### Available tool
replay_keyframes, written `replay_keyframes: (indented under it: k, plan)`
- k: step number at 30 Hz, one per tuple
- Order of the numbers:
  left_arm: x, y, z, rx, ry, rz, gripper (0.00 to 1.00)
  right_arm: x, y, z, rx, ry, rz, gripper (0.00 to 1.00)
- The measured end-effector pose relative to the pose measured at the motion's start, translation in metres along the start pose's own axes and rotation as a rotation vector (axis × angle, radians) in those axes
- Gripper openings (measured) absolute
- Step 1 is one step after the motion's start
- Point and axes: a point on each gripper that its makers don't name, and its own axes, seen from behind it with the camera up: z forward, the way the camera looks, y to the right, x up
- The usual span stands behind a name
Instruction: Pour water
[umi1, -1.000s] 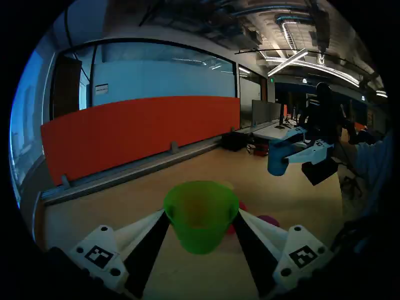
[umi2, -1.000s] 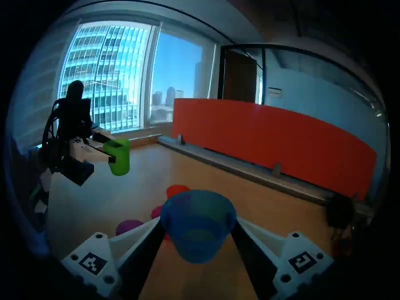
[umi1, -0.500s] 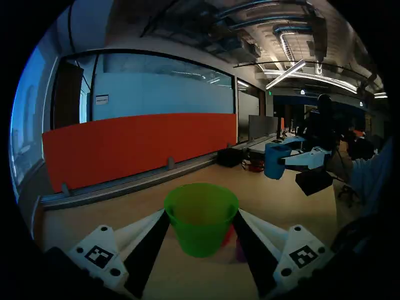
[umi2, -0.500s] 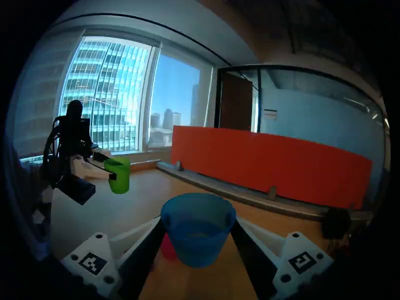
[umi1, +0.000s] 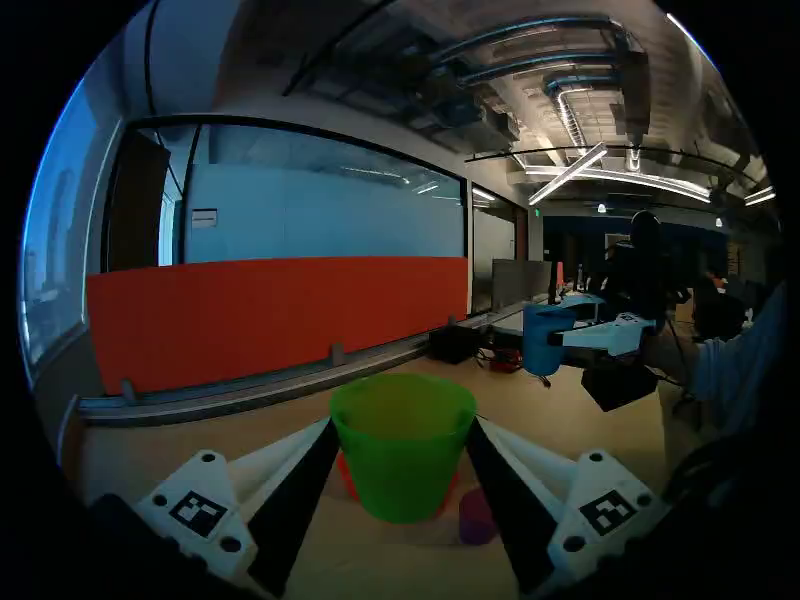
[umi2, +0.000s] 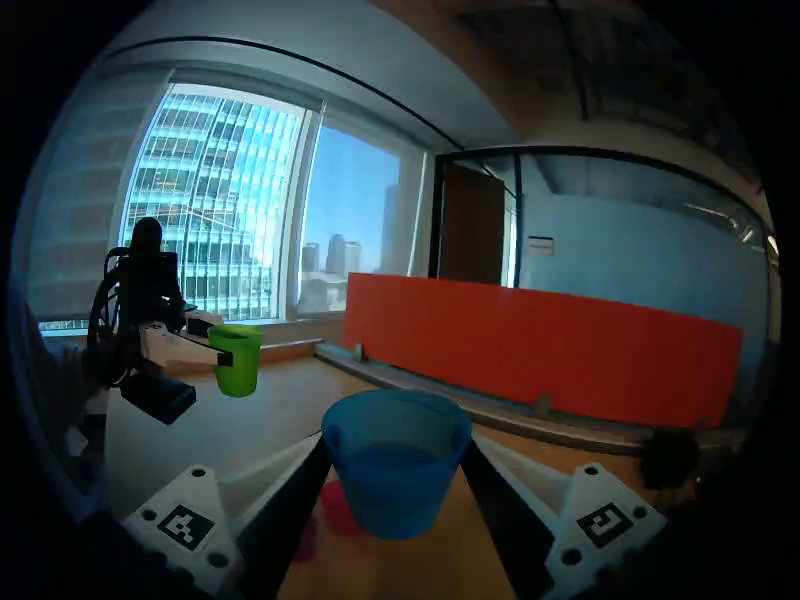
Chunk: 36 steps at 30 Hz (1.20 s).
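Gripping the green cup (umi1: 403, 470) with both fingers on its sides, the left gripper (umi1: 403, 432) has it upright, up off the wooden table (umi1: 560, 425). Same deal for the right gripper (umi2: 397, 455): it's clamped on the blue cup (umi2: 395, 490), upright, looks like liquid inside. The cups are well apart. A red cup (umi1: 345, 478) and a purple cup (umi1: 476, 515) sit on the table below.

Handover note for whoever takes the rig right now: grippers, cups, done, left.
Left hand-held gripper: shut on green cup, upright, off the wooden table.
Right hand-held gripper: shut on blue cup, upright, in the air; it looks to hold water, hard to be sure.
Cups are well apart.
Done: both cups grasped.
Left: bring them together, then tip, probably blue into green.
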Motion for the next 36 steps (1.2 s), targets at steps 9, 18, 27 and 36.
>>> replay_keyframes:
  k: [9,18,27,36]
  plan:
    - [0.006,0.010,-0.001,-0.015,0.013,0.008,0.86,0.004,-0.003,-0.004,0.008,0.001,-0.017,0.90]
    - [0.004,0.028,-0.001,-0.042,0.009,0.023,0.86,0.014,-0.012,-0.006,0.035,0.006,-0.037,0.90]
    - [0.005,0.047,-0.001,-0.070,0.014,0.035,0.86,0.028,-0.021,-0.005,0.069,0.021,-0.073,0.90]
    - [0.000,0.060,0.001,-0.094,0.022,0.027,0.86,0.051,-0.032,0.000,0.100,0.041,-0.174,0.90]
